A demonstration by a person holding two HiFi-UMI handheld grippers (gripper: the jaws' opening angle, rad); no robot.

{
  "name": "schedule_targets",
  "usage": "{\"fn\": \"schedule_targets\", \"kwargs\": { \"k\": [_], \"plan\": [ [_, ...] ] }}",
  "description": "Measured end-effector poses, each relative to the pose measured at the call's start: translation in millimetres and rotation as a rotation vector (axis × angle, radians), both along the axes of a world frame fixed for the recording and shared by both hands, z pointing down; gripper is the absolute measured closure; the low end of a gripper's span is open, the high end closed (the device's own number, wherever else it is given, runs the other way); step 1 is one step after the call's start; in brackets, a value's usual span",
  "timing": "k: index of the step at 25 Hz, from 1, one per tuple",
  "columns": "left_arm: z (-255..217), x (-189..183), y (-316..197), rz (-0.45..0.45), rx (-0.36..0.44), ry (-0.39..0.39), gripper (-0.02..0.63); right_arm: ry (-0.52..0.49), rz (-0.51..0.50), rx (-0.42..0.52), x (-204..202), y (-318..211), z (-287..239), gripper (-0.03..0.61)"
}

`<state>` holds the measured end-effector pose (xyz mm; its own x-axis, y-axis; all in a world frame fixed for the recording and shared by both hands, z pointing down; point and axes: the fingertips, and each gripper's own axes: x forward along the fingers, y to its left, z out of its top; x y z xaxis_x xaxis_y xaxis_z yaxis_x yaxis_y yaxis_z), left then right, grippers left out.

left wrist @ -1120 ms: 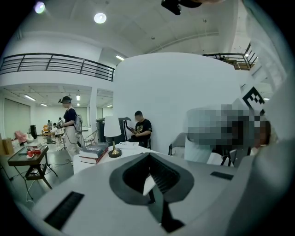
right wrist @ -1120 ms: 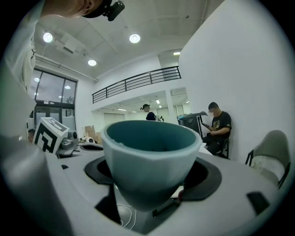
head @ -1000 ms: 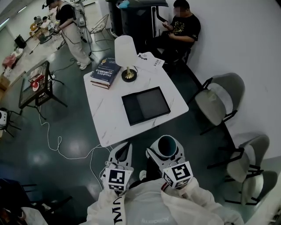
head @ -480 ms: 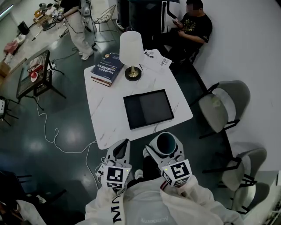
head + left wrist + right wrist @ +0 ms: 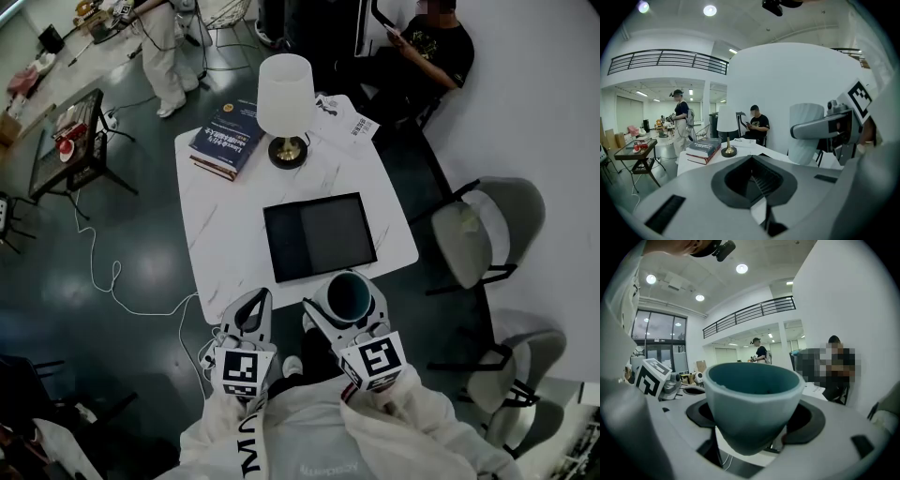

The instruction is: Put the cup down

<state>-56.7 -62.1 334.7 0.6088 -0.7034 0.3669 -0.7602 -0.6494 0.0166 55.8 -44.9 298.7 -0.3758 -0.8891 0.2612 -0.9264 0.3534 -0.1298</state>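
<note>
Teal cup [image 5: 348,294] upright, clamped on both sides by the jaws of the right gripper [image 5: 346,307], at the near edge of the white table [image 5: 225,246], just beside the black tray [image 5: 320,235]. Left gripper [image 5: 251,307] alongside, jaws pinched together on nothing.

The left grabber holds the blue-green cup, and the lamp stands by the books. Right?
Not quite: the right gripper holds the teal cup, as the right gripper view shows. The white-shaded lamp does stand on the white marble table beside the stacked books.
</note>
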Motion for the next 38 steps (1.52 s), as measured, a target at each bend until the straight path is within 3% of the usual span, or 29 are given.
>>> {"fn": "schedule_targets", "kwargs": {
  "k": [38],
  "plan": [
    [93.3, 17.0, -120.4, -0.059, -0.026, -0.077, 0.603, -0.01, -0.092, -0.021, -2.4, -135.9, 97.4, 0.186]
  ]
}}
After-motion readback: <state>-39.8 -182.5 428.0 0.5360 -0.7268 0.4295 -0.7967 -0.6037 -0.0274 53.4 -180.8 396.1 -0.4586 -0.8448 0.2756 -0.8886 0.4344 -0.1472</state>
